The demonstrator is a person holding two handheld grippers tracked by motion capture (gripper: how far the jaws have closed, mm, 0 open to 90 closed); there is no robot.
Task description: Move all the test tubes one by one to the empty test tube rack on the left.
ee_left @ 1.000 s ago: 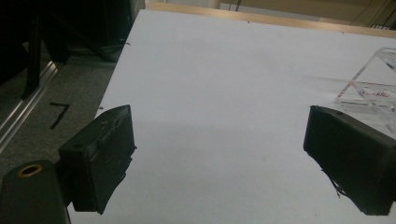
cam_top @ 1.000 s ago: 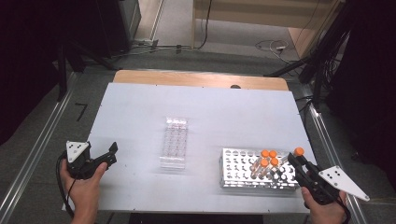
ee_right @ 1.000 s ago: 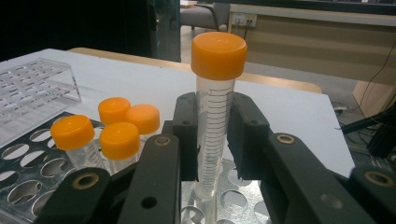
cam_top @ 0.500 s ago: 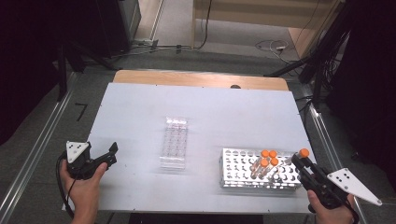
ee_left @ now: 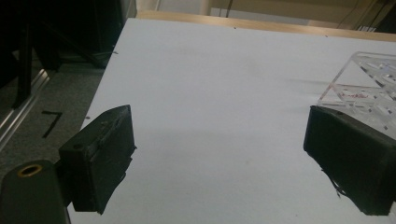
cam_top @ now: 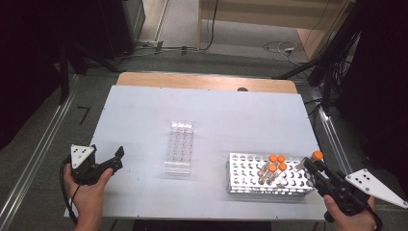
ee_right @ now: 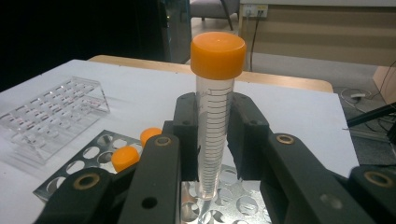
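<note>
Right hand-held gripper (ee_right: 212,140) is grasping an orange-capped tube (ee_right: 215,112) upright, both pads pressing its clear graduated body, cap standing well above the pads. The tube's tip is hanging just over the perforated metal rack (cam_top: 245,168), looking clear of the holes, though that part is blurry. Three more capped tubes (cam_top: 274,166) are sitting in the rack, just left of this hand-held gripper. Left hand-held gripper (cam_top: 113,161) is resting released at the bench (cam_top: 231,110) edge, jaws wide apart, gripping nothing, with the clear plastic rack (cam_top: 180,147) near on its right.
</note>
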